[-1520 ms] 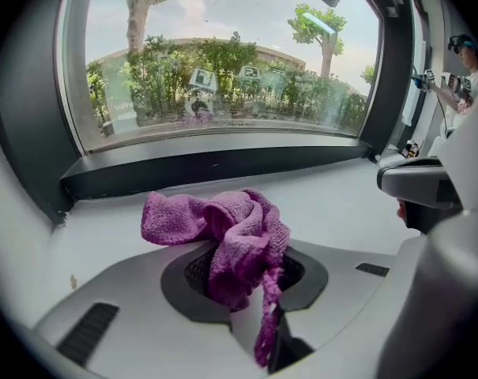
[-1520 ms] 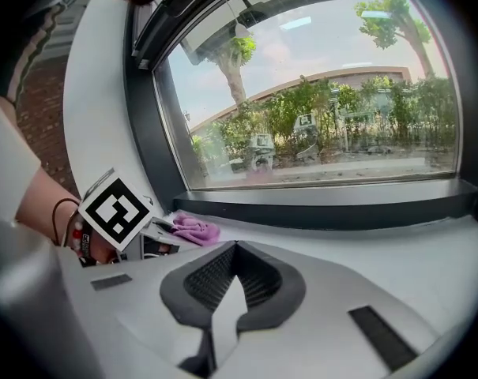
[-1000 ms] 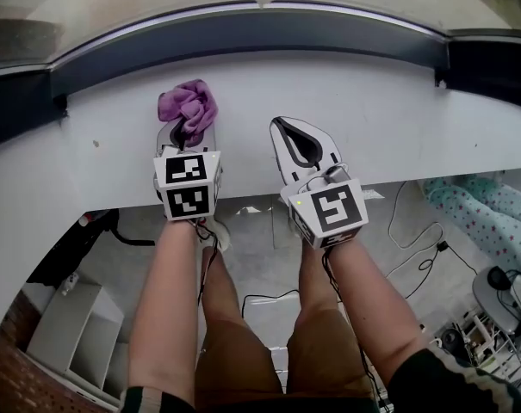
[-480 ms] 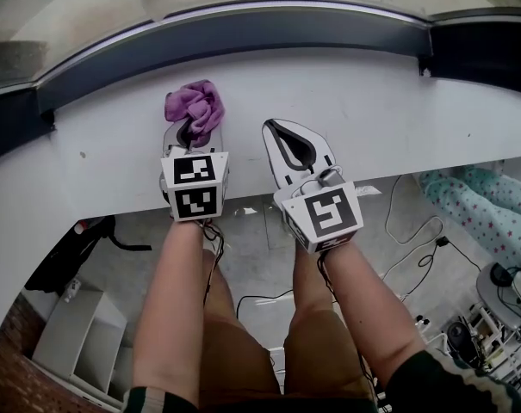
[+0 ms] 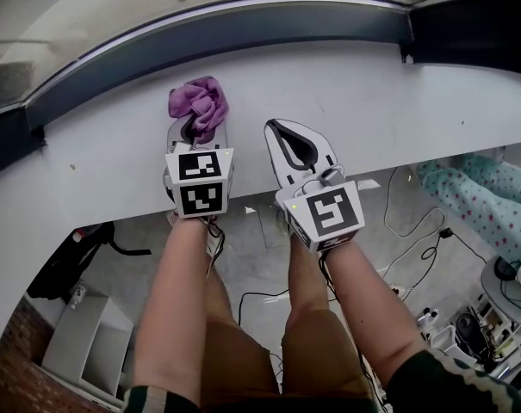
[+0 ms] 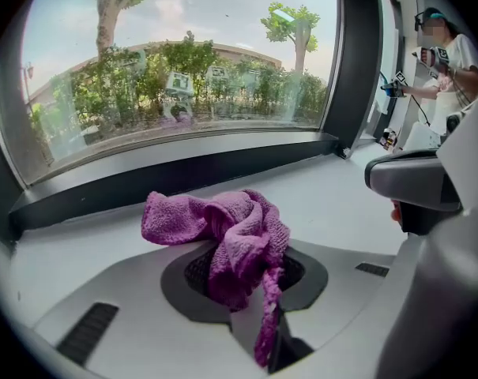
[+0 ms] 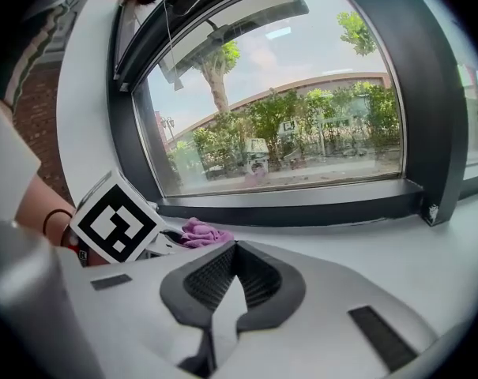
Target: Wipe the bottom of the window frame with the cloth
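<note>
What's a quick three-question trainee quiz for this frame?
1. True or false: the left tongs are shut on the crumpled purple terry cloth.
2. Pick one. Relative to the dark bottom rail of the window frame, the cloth is: A) pressed against it; B) short of it, over the white sill; C) past it, up on the glass.
3. Fill in: the right tongs are shut, holding ____.
Key: 1 true; 2 B; 3 nothing.
</note>
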### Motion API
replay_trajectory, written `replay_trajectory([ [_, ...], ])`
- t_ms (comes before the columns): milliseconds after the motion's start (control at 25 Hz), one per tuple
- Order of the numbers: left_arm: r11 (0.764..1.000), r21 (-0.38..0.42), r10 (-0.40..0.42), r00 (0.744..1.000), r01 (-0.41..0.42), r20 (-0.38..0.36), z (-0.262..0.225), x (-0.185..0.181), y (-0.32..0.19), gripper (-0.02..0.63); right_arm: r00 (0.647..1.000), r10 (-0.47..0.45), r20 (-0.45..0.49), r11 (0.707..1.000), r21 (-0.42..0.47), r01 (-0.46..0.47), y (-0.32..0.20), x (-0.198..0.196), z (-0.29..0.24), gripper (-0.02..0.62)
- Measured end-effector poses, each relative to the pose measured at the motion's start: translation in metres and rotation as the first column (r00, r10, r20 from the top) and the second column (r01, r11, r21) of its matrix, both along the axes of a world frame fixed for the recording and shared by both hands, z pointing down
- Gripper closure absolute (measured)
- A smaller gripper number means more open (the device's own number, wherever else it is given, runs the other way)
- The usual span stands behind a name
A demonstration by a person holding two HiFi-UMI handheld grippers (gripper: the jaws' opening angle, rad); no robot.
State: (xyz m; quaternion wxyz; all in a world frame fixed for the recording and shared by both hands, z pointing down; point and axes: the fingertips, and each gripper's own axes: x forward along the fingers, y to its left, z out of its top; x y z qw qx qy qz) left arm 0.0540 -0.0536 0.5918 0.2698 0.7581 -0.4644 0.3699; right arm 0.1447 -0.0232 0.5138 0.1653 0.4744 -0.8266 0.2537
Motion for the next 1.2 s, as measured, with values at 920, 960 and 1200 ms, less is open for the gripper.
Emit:
replay_trajectory([
  [920,0.993,0.005,0.12,0.993,-0.12,-0.016,0.005,0.114,-0.008,0.505,0.995,0.103,-0.019,0.994,-0.019,-0.103,0.004,0.092,0.014,0.581],
  [960,0.992,0.007,0.129,0.991,-0.129,-0.018,0.006,0.121,-0.009,0.505,0.994,0.105,-0.02,0.994,-0.019,-0.106,0.004,0.095,0.015,0.581],
  [1200,0.988,0.014,0.152,0.988,-0.152,-0.037,0.008,0.15,-0.011,0.505,0.992,0.125,-0.031,0.992,-0.017,-0.126,0.002,0.117,0.017,0.581],
])
